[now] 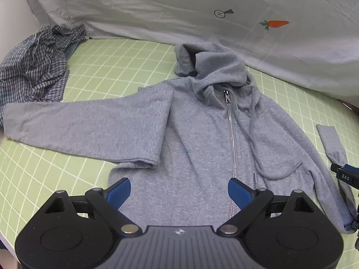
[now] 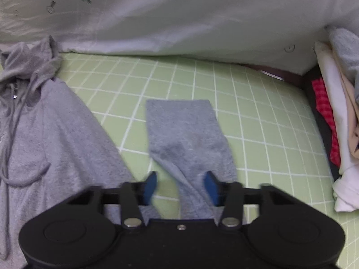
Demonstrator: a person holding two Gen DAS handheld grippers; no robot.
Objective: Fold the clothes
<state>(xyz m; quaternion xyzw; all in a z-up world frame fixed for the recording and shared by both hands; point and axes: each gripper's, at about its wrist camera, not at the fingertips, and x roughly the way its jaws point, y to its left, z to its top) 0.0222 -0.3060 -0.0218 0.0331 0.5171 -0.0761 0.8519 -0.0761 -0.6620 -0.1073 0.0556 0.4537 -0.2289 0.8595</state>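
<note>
left claw [image 1: 178, 189] spread wide, empty, over hoodie [image 1: 202, 145] hem | right claw [image 2: 179, 187] parted around right sleeve [image 2: 186, 134], not pinching | hoodie flat, zipped, face up on bench [image 2: 258, 116] | done: left sleeve [image 1: 89, 125] folded across chest | left: right sleeve, body fold, checked shirt [image 1: 33, 67]

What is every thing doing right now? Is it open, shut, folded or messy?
Grey hoodie: lying flat, face up.
Zipper: zipped shut.
Sleeve by the checked shirt: folded in across the front.
Other sleeve: stretched out on the mat.
Checked shirt: crumpled.
Stack of clothes: folded and piled.
Left tool: open, above the hem.
Right tool: open, around the sleeve.
</note>
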